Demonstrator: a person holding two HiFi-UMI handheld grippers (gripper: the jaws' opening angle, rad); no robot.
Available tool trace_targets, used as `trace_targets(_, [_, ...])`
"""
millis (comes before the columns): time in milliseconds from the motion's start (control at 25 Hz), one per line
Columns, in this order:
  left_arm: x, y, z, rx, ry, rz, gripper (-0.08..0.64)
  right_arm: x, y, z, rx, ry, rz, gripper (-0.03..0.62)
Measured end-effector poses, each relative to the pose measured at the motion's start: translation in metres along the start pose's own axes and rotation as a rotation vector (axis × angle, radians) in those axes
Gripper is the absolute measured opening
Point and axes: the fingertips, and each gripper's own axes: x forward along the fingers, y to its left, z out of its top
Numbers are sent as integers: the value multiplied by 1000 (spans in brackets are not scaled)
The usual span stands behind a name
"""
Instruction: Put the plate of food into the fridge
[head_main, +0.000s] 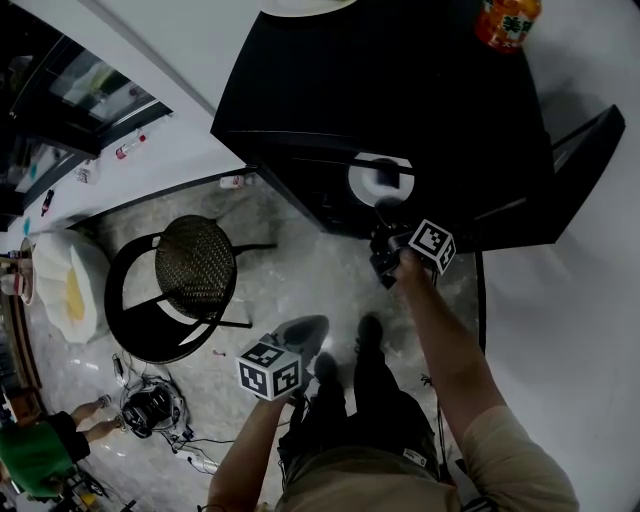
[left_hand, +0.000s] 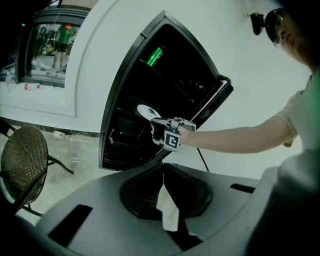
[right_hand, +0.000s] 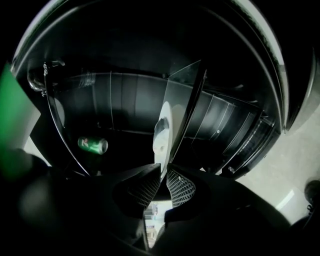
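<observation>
Head view, person standing before an open black fridge (head_main: 400, 90), its door (head_main: 585, 150) swung out to the right. The right hand-held gripper (right_hand: 162, 175) reaches into the fridge interior. Its two jaws are closed on the near rim of a white plate (right_hand: 164, 120), which appears edge-on in the right gripper view and as a round disc in the head view. The plate lies inside the fridge, level with a glass shelf (right_hand: 187, 95). A pale lump of food (right_hand: 159, 134) sits on it, kind indistinct. A green can (right_hand: 92, 145) lies on its side on a shelf to the left of the plate.

The left hand-held gripper (left_hand: 162, 170) is held low and well back from the fridge, jaws together at the tips and gripping nothing.

An orange drink bottle (head_main: 507, 20) stands on top of the fridge. A wicker-seated chair (head_main: 195, 265) stands on the marble floor (head_main: 300, 280) to the left.
</observation>
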Motion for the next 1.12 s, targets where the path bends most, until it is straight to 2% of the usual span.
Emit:
trace_targets(280, [-7, 4, -7, -10, -3, 13, 12, 5, -1, 4, -9, -20, -23, 43])
trace_targets(800, [-4, 5, -8, -14, -1, 10, 12, 5, 0, 4, 19, -21, -12, 43])
trace_targets(1120, [-4, 7, -10, -17, 5, 8, 12, 3, 2, 0, -16, -4, -5, 41])
